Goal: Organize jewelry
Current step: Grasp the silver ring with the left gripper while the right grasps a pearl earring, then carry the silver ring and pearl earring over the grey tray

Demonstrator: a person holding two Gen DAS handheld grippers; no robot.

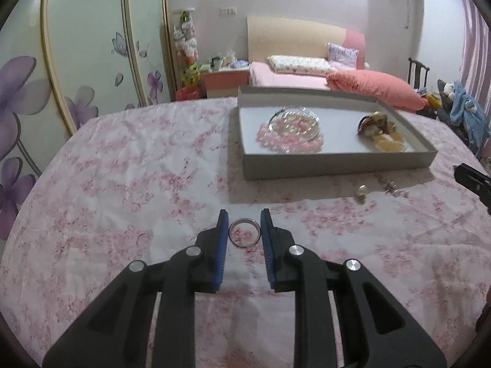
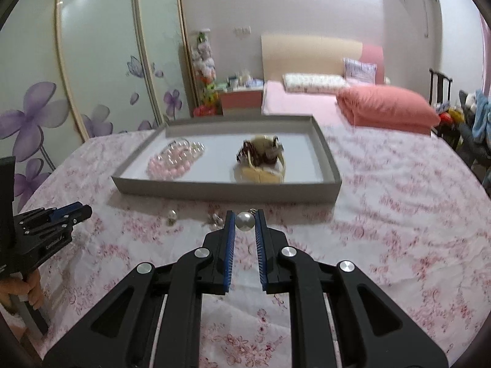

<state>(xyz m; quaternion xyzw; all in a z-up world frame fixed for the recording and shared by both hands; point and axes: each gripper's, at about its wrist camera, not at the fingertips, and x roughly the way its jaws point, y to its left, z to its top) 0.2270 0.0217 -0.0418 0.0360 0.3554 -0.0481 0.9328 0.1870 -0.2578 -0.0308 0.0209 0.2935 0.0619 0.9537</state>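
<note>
Two blue-padded fingers of the left gripper (image 1: 244, 225) bracket a silver metal ring (image 1: 244, 232) on the floral-clothed counter (image 1: 122, 168), contact unclear. Right view, blurred: the right gripper (image 2: 245, 221) pinches a white pearl earring (image 2: 244, 221) before the grey tray (image 2: 227, 187).

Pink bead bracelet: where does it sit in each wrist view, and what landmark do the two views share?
Left wrist view: the pink bead bracelet lies upper centre-right, in the left half of the grey tray, partly under a clear glass dish.
Right wrist view: the bracelet lies upper centre-left, again in the tray's left half.
Shared landmark: the brown and yellow hair clips to its right.
</note>
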